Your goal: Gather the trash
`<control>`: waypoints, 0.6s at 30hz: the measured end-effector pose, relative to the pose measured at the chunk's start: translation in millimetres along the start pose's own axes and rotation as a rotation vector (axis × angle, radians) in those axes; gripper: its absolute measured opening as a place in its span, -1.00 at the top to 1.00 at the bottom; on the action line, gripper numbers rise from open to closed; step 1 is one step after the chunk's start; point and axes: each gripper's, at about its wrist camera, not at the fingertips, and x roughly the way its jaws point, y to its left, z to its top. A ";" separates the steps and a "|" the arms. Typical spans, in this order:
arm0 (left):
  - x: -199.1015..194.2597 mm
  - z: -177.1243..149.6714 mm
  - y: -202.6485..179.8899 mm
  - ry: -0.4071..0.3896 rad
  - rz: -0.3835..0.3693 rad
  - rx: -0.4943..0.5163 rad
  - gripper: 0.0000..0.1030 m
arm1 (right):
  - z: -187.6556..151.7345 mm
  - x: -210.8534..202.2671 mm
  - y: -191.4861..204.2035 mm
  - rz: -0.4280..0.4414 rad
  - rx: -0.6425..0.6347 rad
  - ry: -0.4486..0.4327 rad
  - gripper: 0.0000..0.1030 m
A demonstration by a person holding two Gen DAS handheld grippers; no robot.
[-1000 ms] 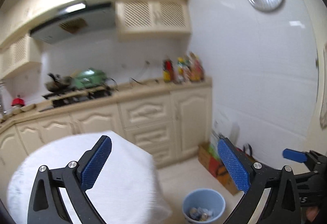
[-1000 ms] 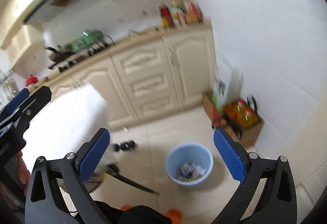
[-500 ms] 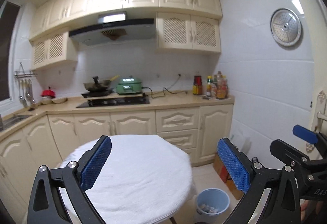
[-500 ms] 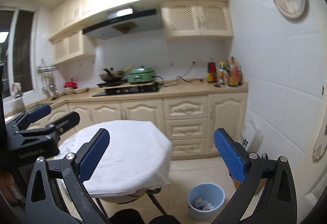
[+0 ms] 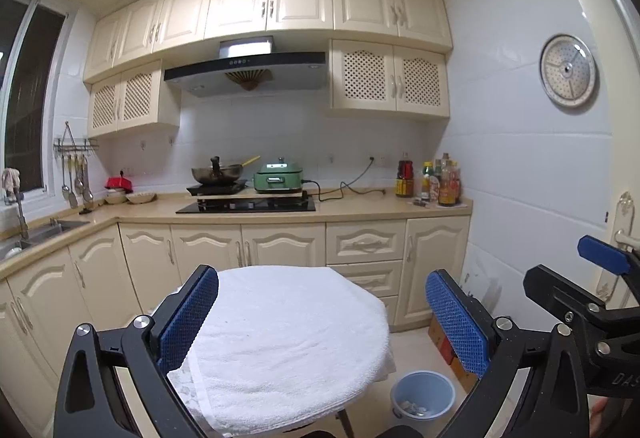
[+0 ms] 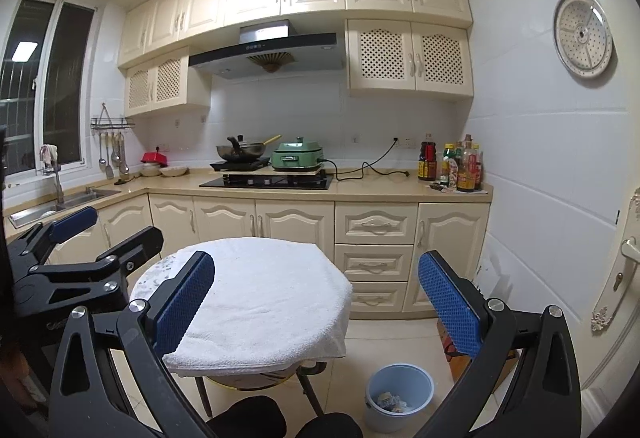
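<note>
Both grippers hang above the round worktop (image 5: 288, 338) draped in a white towel (image 6: 264, 302), the left gripper (image 5: 322, 322) and the right gripper (image 6: 316, 304) each with blue-padded fingers (image 6: 448, 304) spread wide and holding nothing. The trash (image 6: 390, 400) lies in the pale blue bin (image 6: 400, 396) on the floor, below and to the right of the worktop, well apart from both pairs of fingers. In the right wrist view the bin sits lower than the right-hand finger and slightly inside it.

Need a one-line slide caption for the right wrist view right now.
Open right tool faces a towel-covered round table; blue trash bin with scraps on the floor.
</note>
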 end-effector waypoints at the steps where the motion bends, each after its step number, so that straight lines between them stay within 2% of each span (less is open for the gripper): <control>1: -0.9 -0.6 -4.0 -0.004 0.003 0.009 -0.99 | 0.1 -1.0 -0.7 0.001 0.000 0.000 -1.00; 13: 18.5 -10.0 -41.4 -0.016 0.016 -0.001 -0.99 | -1.0 -15.9 -4.5 -0.034 0.024 -0.020 -1.00; 18: 26.8 -8.1 -42.2 -0.015 0.020 -0.012 -0.99 | -2.1 -16.4 -3.7 -0.031 0.030 -0.015 -1.00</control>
